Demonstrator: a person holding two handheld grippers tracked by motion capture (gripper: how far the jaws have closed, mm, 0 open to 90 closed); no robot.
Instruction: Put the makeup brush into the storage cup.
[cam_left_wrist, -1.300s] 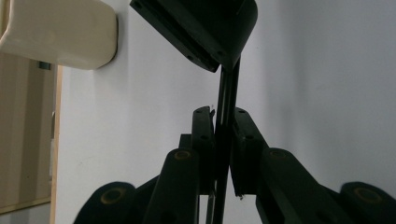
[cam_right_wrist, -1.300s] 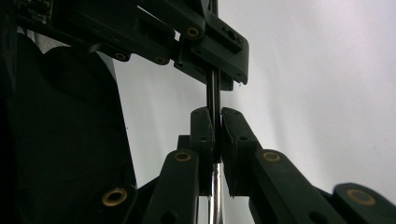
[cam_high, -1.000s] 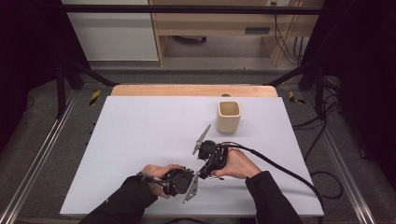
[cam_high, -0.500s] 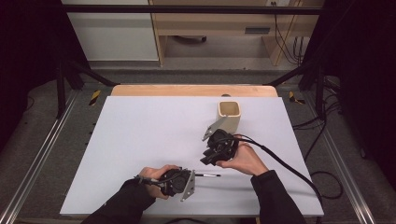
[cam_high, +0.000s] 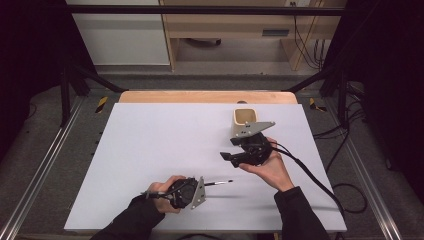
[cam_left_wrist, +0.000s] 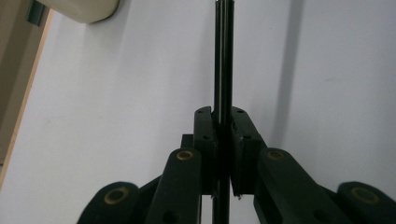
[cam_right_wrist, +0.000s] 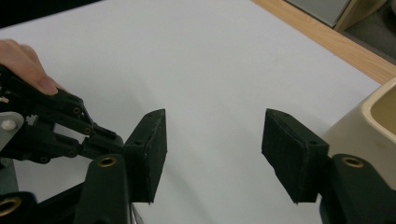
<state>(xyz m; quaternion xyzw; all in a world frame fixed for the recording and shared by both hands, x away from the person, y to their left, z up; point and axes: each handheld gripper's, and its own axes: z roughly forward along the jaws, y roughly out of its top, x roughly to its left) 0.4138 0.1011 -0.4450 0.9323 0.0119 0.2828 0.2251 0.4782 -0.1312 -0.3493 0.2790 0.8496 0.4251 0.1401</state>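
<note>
My left gripper is near the table's front edge, shut on a thin black pen-like stick. The stick points right, just above the white table top. My right gripper is held higher, to the right, in front of a cream cup. Its jaws have just been opening and now stand wide apart with nothing between them. In the right gripper view, the left gripper and a fingertip of the hand holding it are at the left.
The white table top has a wooden strip along its far edge. Metal rails and black frame legs flank the table, and a cable trails from the right gripper. The cup's corner shows in the left gripper view.
My right gripper has moved away from the left gripper, up and toward the cup, and its jaws have opened. The left gripper has kept still with the stick in it.
</note>
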